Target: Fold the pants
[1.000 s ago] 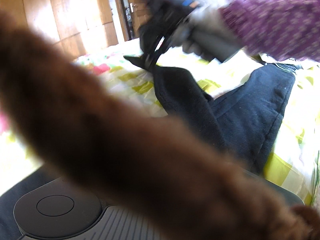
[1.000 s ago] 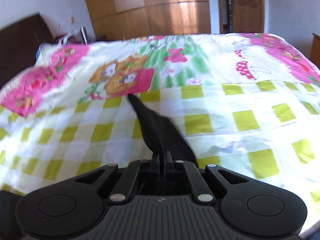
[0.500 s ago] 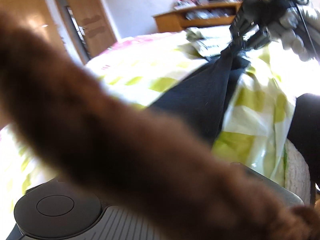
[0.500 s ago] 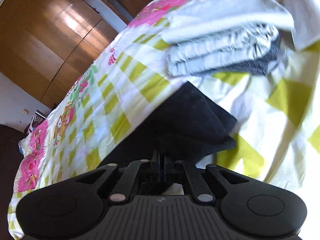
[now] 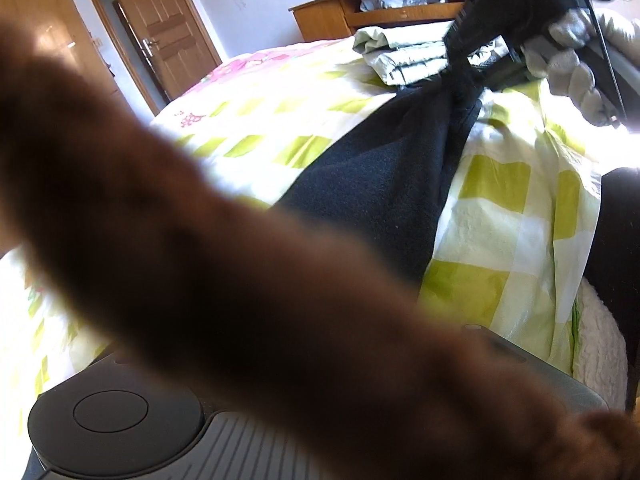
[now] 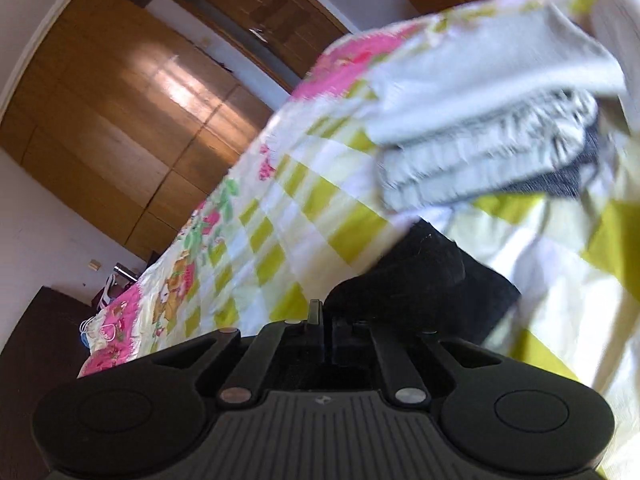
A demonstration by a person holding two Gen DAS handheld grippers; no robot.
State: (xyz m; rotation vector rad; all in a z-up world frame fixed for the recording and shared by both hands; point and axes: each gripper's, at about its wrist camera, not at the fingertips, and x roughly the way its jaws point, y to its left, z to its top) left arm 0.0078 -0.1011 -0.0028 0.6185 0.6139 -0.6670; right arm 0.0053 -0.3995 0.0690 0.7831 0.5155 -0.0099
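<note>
Dark navy pants (image 5: 384, 176) lie stretched over the green-checked bedspread (image 5: 500, 216). In the left wrist view a blurred brown braid of hair (image 5: 240, 264) hangs across the lens and hides my left gripper's fingers. The right gripper (image 5: 468, 64) shows at the top right, held by a grey-gloved hand (image 5: 576, 64) and shut on one end of the pants. In the right wrist view my right gripper (image 6: 326, 320) is shut on a bunch of the dark pants (image 6: 424, 280), close above the bed.
A pile of folded grey and white clothes (image 6: 488, 136) lies on the bed just beyond the right gripper. A wooden cabinet (image 5: 384, 12) stands behind the bed, a wooden door (image 5: 168, 36) and wardrobe (image 6: 120, 112) to the left. The bed edge (image 5: 600, 344) is at the right.
The right gripper has carried its end of the pants across the bed towards the folded clothes pile and tilted. The left wrist view has swung round to the bed's far side.
</note>
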